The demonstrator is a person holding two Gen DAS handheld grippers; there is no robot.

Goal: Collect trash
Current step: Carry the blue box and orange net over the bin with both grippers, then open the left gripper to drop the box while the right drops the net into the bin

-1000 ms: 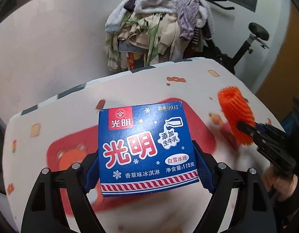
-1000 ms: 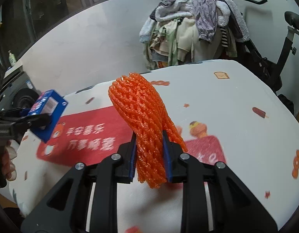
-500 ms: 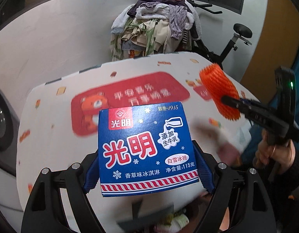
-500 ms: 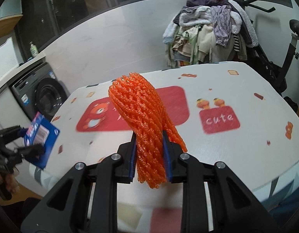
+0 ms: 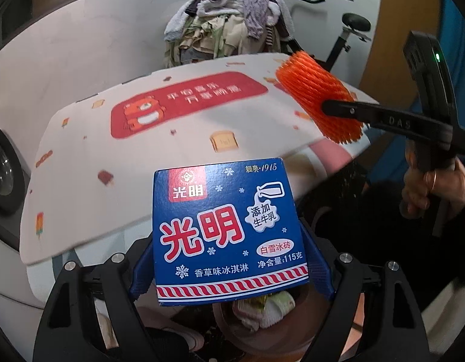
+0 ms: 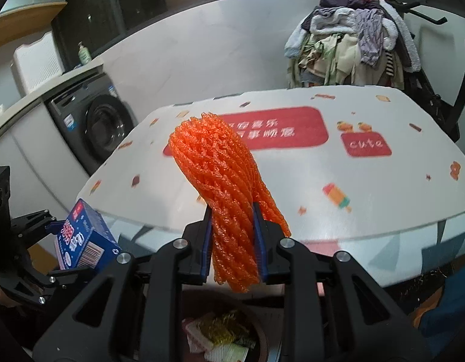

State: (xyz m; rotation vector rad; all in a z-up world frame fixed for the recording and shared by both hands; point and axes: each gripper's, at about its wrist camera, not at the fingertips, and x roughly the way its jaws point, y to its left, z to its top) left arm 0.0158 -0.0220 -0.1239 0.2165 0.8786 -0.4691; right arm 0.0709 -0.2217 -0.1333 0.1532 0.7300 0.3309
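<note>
My left gripper (image 5: 230, 268) is shut on a blue ice-cream carton (image 5: 227, 229), its blue pads pressed on both sides. The same carton (image 6: 83, 241) shows at lower left in the right wrist view. My right gripper (image 6: 232, 241) is shut on an orange foam fruit net (image 6: 220, 187), which stands up between the pads; the net (image 5: 318, 102) also appears at upper right in the left wrist view. Both grippers hang off the near edge of the table (image 6: 338, 181). Below them sits a brown bin (image 6: 264, 342) holding wrappers (image 6: 220, 336) and crumpled trash (image 5: 262, 309).
A cartoon-print cloth with red panels covers the table (image 5: 126, 157). A washing machine (image 6: 93, 126) stands to its left. Behind are a heap of clothes (image 6: 353, 48) and an exercise bike (image 5: 350, 39). A person's hand (image 5: 431, 187) grips the right gripper's handle.
Both grippers pulled back from over the table to beyond its near edge, carrying the carton and the net. The bin with trash has come into view beneath them.
</note>
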